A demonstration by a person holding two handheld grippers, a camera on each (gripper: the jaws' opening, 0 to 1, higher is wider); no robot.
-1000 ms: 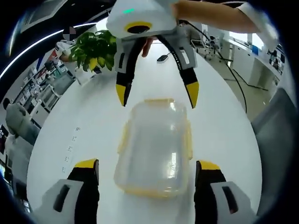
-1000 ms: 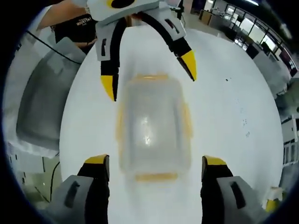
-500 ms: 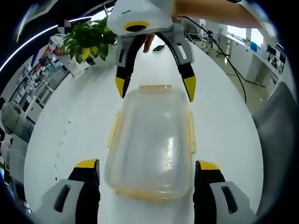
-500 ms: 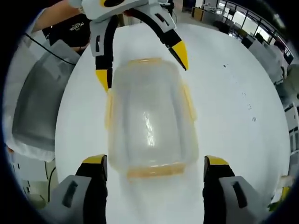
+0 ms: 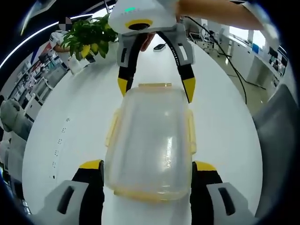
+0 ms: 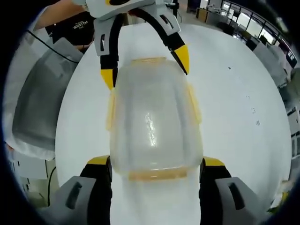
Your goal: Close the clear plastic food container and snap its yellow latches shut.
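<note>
A clear plastic container [image 5: 150,140] with its lid on lies on the white table [image 5: 65,117]. Its yellow side latches [image 5: 112,129] flare outward. My left gripper [image 5: 147,166] is open, with its jaws straddling the container's near end, close against both sides. My right gripper [image 5: 155,88] comes from the opposite side, and its yellow tips flank the far end. In the right gripper view the same container [image 6: 152,117] lies between the right gripper [image 6: 155,162]'s open jaws. There the left gripper [image 6: 145,65] brackets the far end.
A potted plant [image 5: 91,40] and a small dark object [image 5: 161,46] stand at the table's far side, and a cable [image 5: 227,65] trails across it. A grey chair [image 6: 42,98] stands beside the table. A person's arm [image 5: 211,11] holds the right gripper.
Both cameras have moved in over the container, which now looks larger. Each gripper's jaws now straddle an end of it and have narrowed slightly toward its sides.
</note>
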